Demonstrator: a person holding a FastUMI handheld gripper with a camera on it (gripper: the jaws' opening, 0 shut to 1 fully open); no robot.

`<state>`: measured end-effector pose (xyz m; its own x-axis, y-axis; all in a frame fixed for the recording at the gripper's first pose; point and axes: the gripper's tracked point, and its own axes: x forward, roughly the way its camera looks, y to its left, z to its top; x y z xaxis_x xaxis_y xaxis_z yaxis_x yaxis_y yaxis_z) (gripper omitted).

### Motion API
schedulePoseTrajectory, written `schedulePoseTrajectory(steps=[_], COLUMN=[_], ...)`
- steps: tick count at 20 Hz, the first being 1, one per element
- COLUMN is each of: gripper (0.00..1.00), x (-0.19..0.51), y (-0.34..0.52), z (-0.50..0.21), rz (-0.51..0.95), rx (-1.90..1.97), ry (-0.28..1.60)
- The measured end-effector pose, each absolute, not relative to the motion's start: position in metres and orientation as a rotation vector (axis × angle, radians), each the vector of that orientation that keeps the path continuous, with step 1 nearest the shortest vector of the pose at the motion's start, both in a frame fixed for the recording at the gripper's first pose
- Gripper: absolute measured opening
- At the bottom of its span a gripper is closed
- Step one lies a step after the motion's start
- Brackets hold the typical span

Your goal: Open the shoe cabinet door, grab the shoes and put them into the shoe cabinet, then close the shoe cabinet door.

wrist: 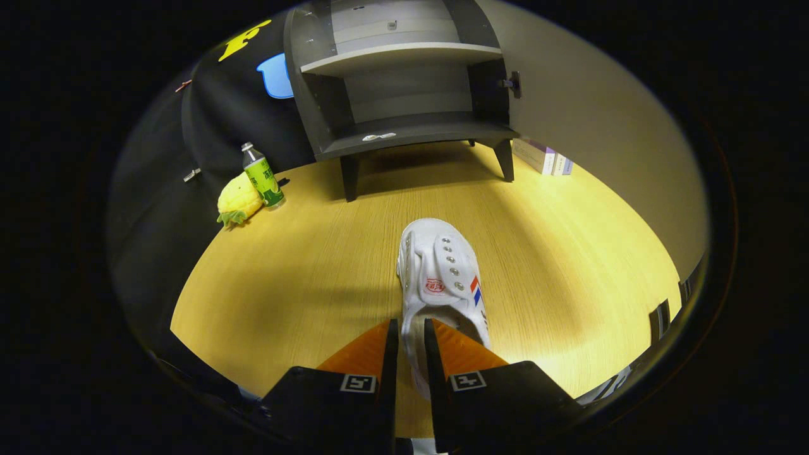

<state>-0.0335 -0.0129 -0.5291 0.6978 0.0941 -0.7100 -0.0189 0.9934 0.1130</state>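
shoe (pixel 442 278): white, toe toward cabinet, heel side nipped between gripper (pixel 411 328) fingers | cabinet (pixel 404 88): grey, door open, shelves bare

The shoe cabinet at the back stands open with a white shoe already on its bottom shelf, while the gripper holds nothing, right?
Not quite. The shoe cabinet does stand open, but the white shoe is not on a shelf. The gripper view shows it on the wooden table, its heel wall pinched between the fingers of the gripper.

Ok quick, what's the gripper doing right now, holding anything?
Gripper: shut on the white shoe, fingers pinching its heel-side rim.
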Motion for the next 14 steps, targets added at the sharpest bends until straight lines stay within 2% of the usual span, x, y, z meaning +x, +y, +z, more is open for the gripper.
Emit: schedulePoseTrajectory(steps=[14], gripper=[0.28], x=[0.009], y=[-0.005], z=[-0.557], rz=[0.057], rx=[0.064], ry=[0.722])
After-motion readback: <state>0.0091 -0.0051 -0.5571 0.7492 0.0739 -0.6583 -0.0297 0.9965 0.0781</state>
